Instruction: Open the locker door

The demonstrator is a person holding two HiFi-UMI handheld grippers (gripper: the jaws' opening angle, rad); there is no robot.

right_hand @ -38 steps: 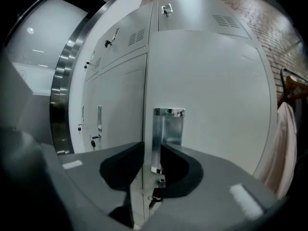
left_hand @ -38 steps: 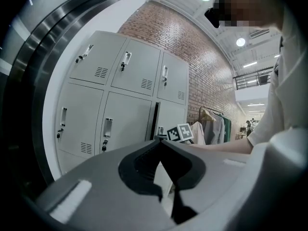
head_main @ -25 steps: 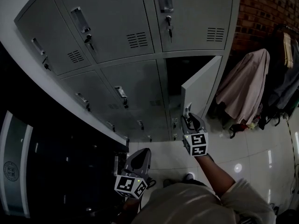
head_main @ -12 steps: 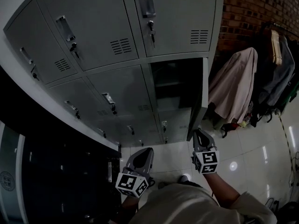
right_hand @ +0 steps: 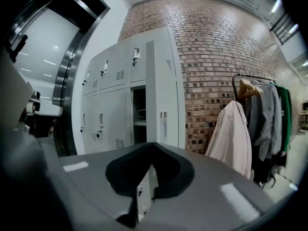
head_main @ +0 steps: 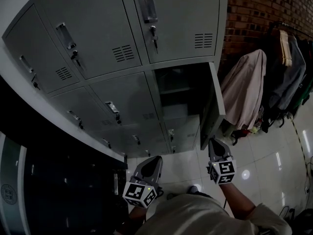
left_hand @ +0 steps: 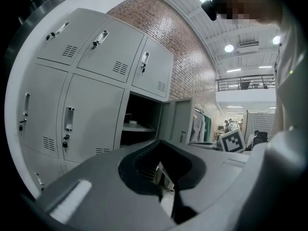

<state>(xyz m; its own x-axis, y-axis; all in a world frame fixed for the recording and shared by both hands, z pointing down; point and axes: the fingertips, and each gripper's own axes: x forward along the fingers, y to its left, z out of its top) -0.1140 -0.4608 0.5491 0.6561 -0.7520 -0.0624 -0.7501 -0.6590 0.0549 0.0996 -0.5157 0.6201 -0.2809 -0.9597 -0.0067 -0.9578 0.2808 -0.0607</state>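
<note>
The grey locker bank (head_main: 112, 28) fills the head view. Its right-hand middle door (head_main: 213, 106) stands swung out, nearly edge-on, and shows a dark compartment (head_main: 181, 89) with a shelf. My right gripper (head_main: 213, 141) hangs just below the door's lower corner, shut on nothing and not touching it. In the right gripper view the door (right_hand: 161, 105) stands some way ahead of the closed tips of the right gripper (right_hand: 153, 146). My left gripper (head_main: 155, 158) is lower left, jaws together and empty. The left gripper (left_hand: 161, 142) faces the open compartment (left_hand: 139, 124) and the door (left_hand: 178, 124).
A brick wall (head_main: 264, 9) rises right of the lockers. A rack of hanging coats (head_main: 244, 87) stands beside the open door. Glossy floor tiles (head_main: 274, 155) lie underfoot. A dark glass panel (head_main: 49, 190) runs along the left. People stand far off in a hall (left_hand: 240, 126).
The locker door has swung wider, from half open to nearly edge-on. My right gripper has left the door's edge, dropped toward me, and its jaws have closed. The left gripper barely moved.
</note>
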